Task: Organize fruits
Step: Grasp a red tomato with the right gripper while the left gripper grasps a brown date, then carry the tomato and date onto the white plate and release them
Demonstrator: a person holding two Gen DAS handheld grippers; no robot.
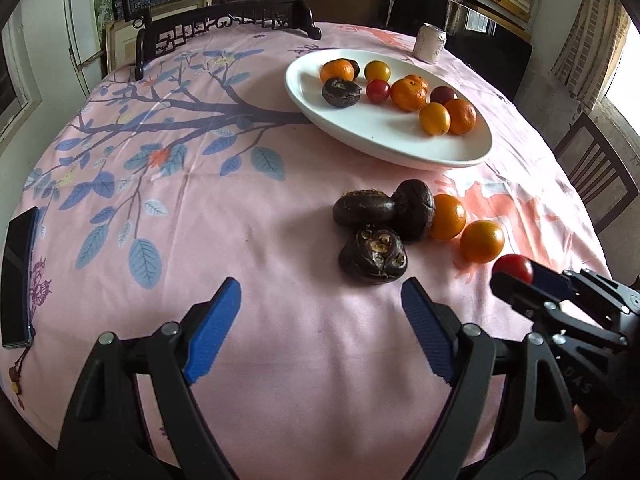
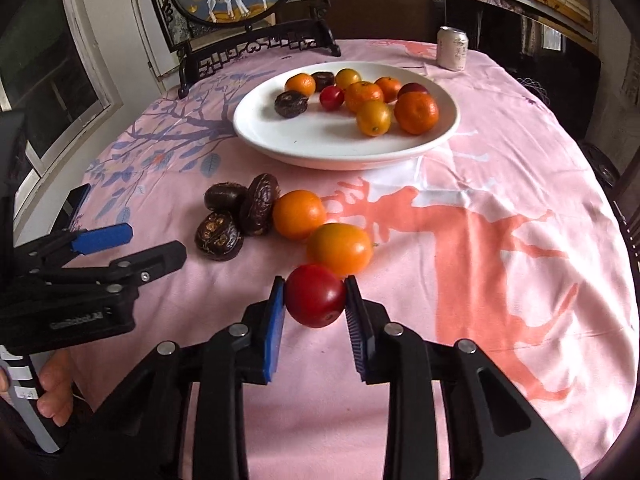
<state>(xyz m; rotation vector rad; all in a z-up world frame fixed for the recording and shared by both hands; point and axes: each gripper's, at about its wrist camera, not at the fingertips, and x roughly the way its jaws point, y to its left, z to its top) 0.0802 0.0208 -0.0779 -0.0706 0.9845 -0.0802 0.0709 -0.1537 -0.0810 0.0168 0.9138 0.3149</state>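
My right gripper [image 2: 315, 300] is shut on a small red fruit [image 2: 316, 294], its blue pads pressing both sides just above the pink cloth; the same red fruit [image 1: 514, 267] shows in the left wrist view. Right behind it lie two orange fruits [image 2: 340, 248] [image 2: 299, 213] and three dark brown wrinkled fruits [image 2: 219, 235]. My left gripper [image 1: 320, 304] stands open over bare cloth, short of the nearest dark fruit [image 1: 373, 255]. A white plate [image 1: 360, 136] farther back holds several orange, red, yellow and dark fruits.
A drink can [image 1: 430, 42] stands behind the plate. A black phone [image 1: 18, 276] lies at the table's left edge. A dark carved wooden stand [image 2: 256, 46] with a round painting is at the back. A chair [image 1: 596, 176] sits on the right.
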